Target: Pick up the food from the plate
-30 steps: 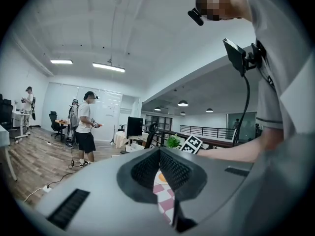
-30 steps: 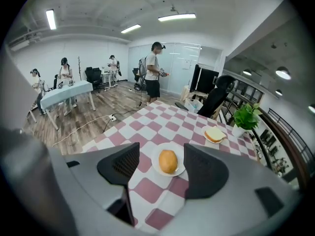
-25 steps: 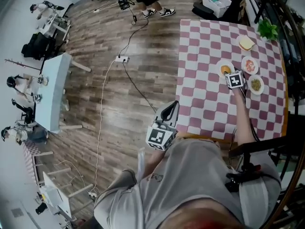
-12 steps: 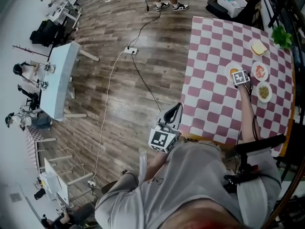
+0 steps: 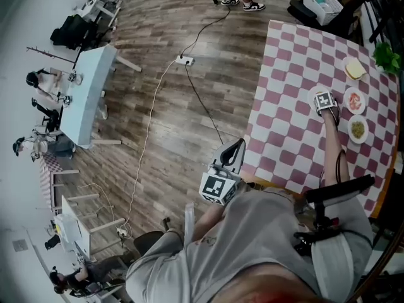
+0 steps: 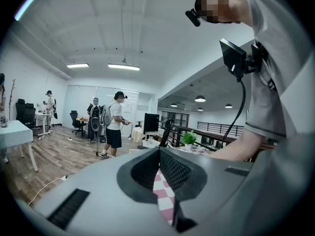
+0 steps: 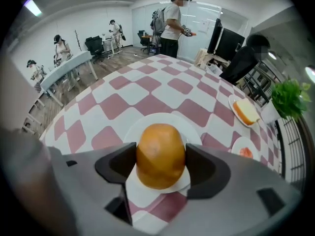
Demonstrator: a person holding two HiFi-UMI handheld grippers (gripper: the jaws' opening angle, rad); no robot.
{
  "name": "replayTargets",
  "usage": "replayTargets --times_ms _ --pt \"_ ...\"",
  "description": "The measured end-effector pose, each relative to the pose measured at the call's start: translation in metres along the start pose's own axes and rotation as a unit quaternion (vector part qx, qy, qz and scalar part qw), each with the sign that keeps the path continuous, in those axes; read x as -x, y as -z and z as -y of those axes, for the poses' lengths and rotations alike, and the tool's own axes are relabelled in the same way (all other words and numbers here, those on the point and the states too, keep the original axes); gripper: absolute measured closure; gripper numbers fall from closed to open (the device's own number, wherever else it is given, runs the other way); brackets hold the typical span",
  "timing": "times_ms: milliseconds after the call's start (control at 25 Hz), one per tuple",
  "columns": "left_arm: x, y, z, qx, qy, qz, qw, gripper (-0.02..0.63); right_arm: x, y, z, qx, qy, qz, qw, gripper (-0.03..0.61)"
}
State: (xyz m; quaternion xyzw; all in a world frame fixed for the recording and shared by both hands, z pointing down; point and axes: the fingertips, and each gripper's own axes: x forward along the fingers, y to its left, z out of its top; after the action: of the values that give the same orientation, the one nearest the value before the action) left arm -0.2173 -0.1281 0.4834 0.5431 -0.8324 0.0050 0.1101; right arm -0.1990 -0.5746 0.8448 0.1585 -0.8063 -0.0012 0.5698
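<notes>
1. Bun [image 7: 160, 154]: lies on a white plate [image 7: 139, 128] on the checked table [image 7: 147, 104]; probably light, soft, easily squashed.
2. Right gripper [image 7: 160, 165]: its jaws, just opening, straddle the bun unclamped; grip its sides gently.
3. Left gripper [image 6: 158, 167]: closed, empty.

We see a pink-and-white checked tablecloth [image 5: 284, 125] with a leafy green plant [image 5: 386, 57] at its far corner. On the wooden floor [image 5: 170, 163] lie a white power strip [image 5: 184, 60] and a white cable [image 5: 147, 128], near a pale blue table [image 5: 91, 96]. A plastic bin [image 5: 322, 0] stands beyond the cloth.
</notes>
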Motion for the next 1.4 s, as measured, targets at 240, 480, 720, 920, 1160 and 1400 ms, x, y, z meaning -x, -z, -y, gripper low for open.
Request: replayTargets --times_ms 240,480,720,920,1160,1400 --pt "0.004 0.002 -0.004 -0.001 -0.013 -0.001 0.9999 0.604 -0.016 0.003 -0.009 -0.007 -0.07 -0.019 0.997 0.267" --pt "0.002 -0.002 0.003 -0.006 -0.006 0.003 1.0 0.604 -0.017 0.004 -0.011 -0.003 -0.067 -0.02 0.998 0.267" --pt "0.011 -0.005 0.004 -0.013 -0.011 0.007 0.9998 0.604 -0.015 0.002 -0.006 0.0 -0.042 -0.016 0.999 0.267" --pt "0.019 0.001 0.001 -0.014 -0.02 0.0 0.9997 0.604 -0.014 -0.001 -0.003 0.002 -0.016 -0.006 1.0 0.267" --pt "0.029 -0.007 0.002 -0.022 -0.014 0.003 0.9996 0.604 0.002 -0.003 0.0 -0.014 -0.017 0.0 1.0 0.267" --pt "0.036 -0.009 0.004 -0.022 0.001 0.015 0.9996 0.604 0.032 0.02 -0.028 -0.045 -0.056 -0.031 0.997 0.267"
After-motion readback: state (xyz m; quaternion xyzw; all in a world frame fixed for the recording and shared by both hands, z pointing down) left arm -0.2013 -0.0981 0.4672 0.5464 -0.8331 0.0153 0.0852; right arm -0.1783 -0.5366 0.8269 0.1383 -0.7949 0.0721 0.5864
